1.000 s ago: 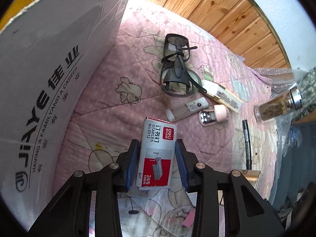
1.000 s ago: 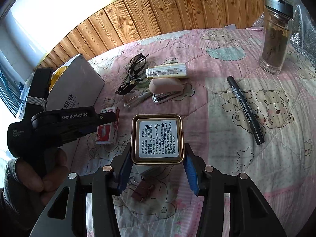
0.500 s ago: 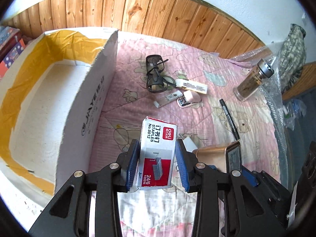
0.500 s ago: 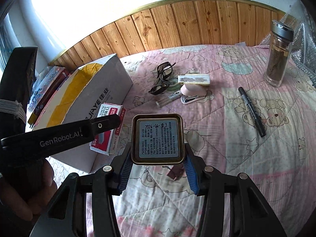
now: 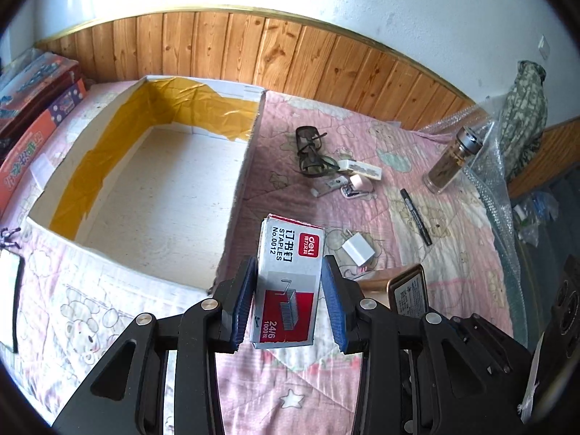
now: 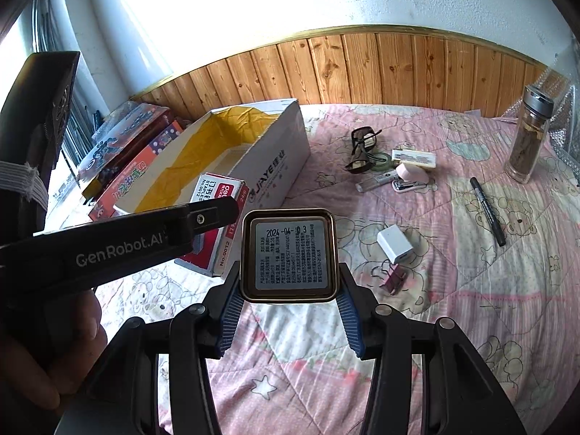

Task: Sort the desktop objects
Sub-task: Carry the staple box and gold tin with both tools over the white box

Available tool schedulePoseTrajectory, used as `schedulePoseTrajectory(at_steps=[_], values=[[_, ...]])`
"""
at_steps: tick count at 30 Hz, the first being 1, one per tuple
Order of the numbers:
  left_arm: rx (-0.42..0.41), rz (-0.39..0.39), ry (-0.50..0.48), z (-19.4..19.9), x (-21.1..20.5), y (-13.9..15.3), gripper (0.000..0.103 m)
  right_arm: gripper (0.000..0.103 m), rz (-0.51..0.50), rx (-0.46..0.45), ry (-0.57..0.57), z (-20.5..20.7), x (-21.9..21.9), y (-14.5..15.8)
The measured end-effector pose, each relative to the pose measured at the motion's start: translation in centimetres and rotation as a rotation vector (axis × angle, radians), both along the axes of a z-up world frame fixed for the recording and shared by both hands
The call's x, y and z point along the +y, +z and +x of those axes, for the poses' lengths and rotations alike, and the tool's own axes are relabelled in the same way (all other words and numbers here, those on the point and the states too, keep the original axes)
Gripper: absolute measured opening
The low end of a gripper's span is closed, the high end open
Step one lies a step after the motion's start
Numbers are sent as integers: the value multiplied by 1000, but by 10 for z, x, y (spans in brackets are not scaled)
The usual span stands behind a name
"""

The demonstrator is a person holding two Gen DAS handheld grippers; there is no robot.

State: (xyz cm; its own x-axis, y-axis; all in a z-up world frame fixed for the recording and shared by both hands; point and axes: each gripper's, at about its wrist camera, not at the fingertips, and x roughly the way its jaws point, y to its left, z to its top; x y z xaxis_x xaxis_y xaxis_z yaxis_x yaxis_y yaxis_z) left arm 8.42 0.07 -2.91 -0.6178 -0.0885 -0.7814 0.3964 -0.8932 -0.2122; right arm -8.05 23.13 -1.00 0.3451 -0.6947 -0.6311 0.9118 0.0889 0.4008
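Left tool (image 5: 289, 299) grips Deli staples box (image 5: 289, 272) — "No.0012", "24/6".

A bed covered by a pink quilt with cartoon bears (image 5: 362, 380) carries everything, and an open white cardboard box lined with yellow tape (image 5: 232, 195) sits on it ahead and to the left of the left tool. Straight ahead of the right tool and just beyond it lie a white plug adapter (image 6: 395, 245) and a small dark clip (image 6: 393, 278); farther ahead lie black glasses (image 6: 362, 150), a flat white packet (image 6: 413, 157), a pink stapler (image 6: 411, 177) and a small clear tube (image 6: 375, 181) in a loose cluster. To the right of that lie a black marker pen (image 6: 487, 210) and, near the far right edge, an upright glass flask with a metal cap (image 6: 529, 137).
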Motion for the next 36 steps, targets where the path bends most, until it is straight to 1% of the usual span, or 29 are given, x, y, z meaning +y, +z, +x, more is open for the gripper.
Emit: schedulePoseTrajectory(at_steps=[6,12,16,22,26,31,36], values=[[34,-8,44,33,-33,13,37,50,-31,34,67,42,1,22],[67,35,92,59,-70,19,37,50,-50,85,126,80,-5,47],[65,36,125,69,-91,18,37,50,-40,104,166,98,-15,58],[44,29,192,71,-120,12,37,50,-49,132,236,120,-32,71],[36,20,227,70,-138,14,37,50,-59,152,288,134,-49,78],[30,13,249,64,-158,16,37,50,-64,167,327,143,-71,82],[10,15,251,48,-169,15,37,50,-43,179,344,146,-97,77]])
